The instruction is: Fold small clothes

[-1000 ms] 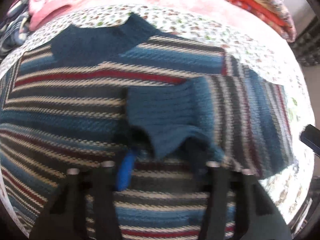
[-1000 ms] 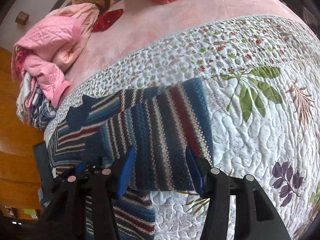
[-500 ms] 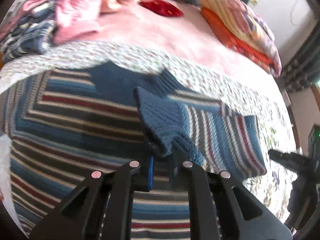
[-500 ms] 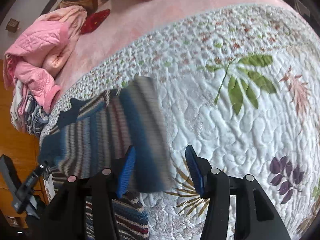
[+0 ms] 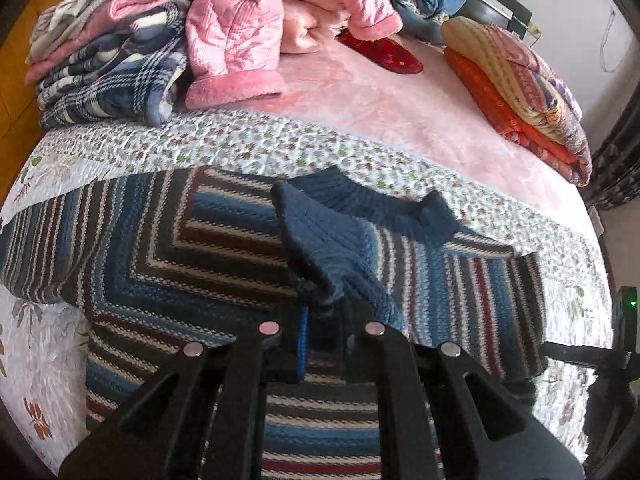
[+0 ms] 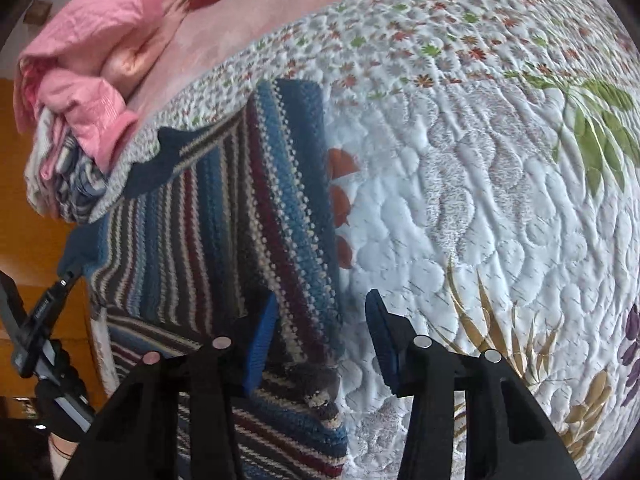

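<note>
While left tool [image 5: 322, 334] pinches cuff [image 5: 320, 248], sweater [image 6: 224, 216] beneath.

Right gripper [image 6: 320, 340] at 6 o'clock, jaws apart, astride the striped sweater [image 6: 240, 220] edge on the floral quilt [image 6: 500, 180]; pink jacket [image 6: 88, 52] piled at 10 o'clock.

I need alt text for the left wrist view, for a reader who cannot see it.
The left tool is shut on the blue cuff of a striped sweater spread on a floral quilt. Folded clothes lie behind.
</note>
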